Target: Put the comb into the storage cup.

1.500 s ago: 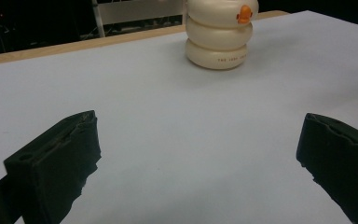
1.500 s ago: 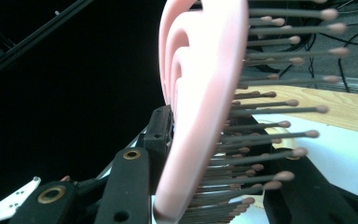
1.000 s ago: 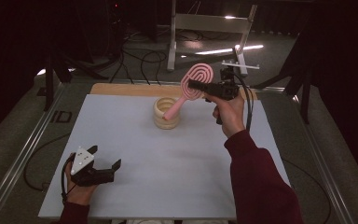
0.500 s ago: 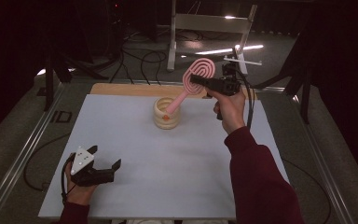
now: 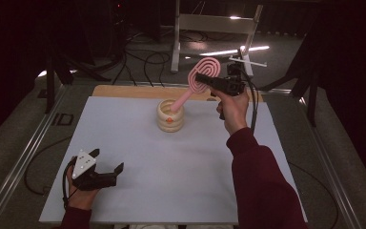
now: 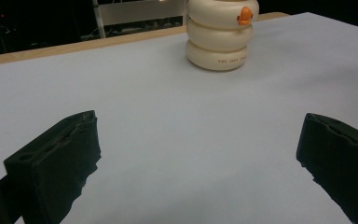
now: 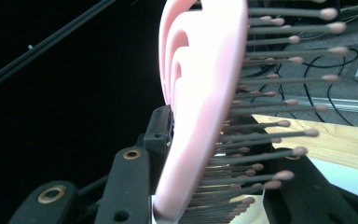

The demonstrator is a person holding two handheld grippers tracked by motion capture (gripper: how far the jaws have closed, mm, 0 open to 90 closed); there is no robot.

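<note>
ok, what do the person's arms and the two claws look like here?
Both claws are black. The left claw carries a grey three-cornered plate on top, and a black cable loops past the hand. In the left gripper view its jaws are blocky, with chipped edges. The right claw trails a black cable along a dark red sleeve.

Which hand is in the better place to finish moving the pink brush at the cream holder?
The right. Its tool is shut on the pink brush, whose handle end is at the cream holder. The left tool is open near the table's front edge, far from both.
</note>
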